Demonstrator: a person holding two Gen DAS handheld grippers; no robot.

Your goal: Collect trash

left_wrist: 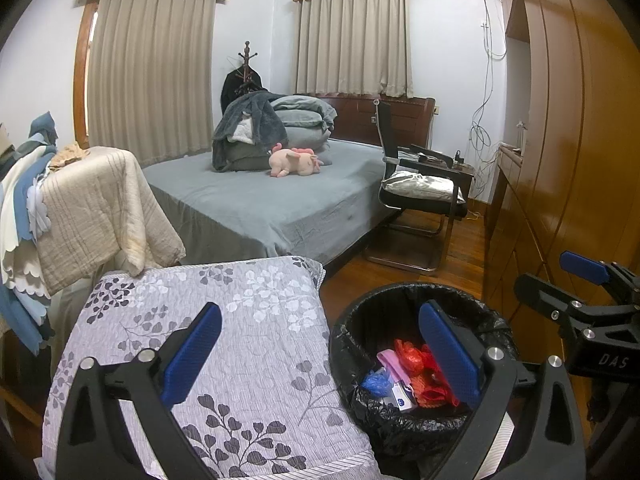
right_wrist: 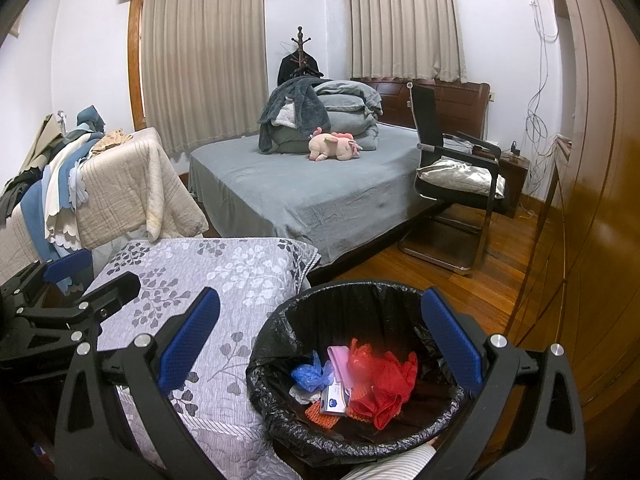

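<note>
A round bin (left_wrist: pixel 496 320) (right_wrist: pixel 452 412) lined with a black bag stands on the wood floor beside a quilted seat. Inside lie a red plastic bag (left_wrist: pixel 410 356) (right_wrist: pixel 386 376), a blue crumpled bag (left_wrist: pixel 376 383) (right_wrist: pixel 310 374), a pink strip (right_wrist: pixel 340 360), a small white packet (right_wrist: pixel 334 400) and orange netting. My left gripper (left_wrist: pixel 320 350) is open over the quilt and the bin's left rim, nothing between its blue pads. My right gripper (right_wrist: pixel 322 340) is open above the bin, also empty. Each gripper shows at the edge of the other's view (left_wrist: pixel 584 276) (right_wrist: pixel 68 276).
A leaf-patterned grey quilt (left_wrist: pixel 224 340) (right_wrist: pixel 224 288) covers a seat left of the bin. Beyond are a grey bed (left_wrist: pixel 280 196) with a pink plush toy (right_wrist: pixel 334 146), a black chair (right_wrist: pixel 460 184), draped blankets at left, and a wooden wardrobe (left_wrist: pixel 568 160) on the right. A striped sleeve (right_wrist: pixel 396 466) shows below.
</note>
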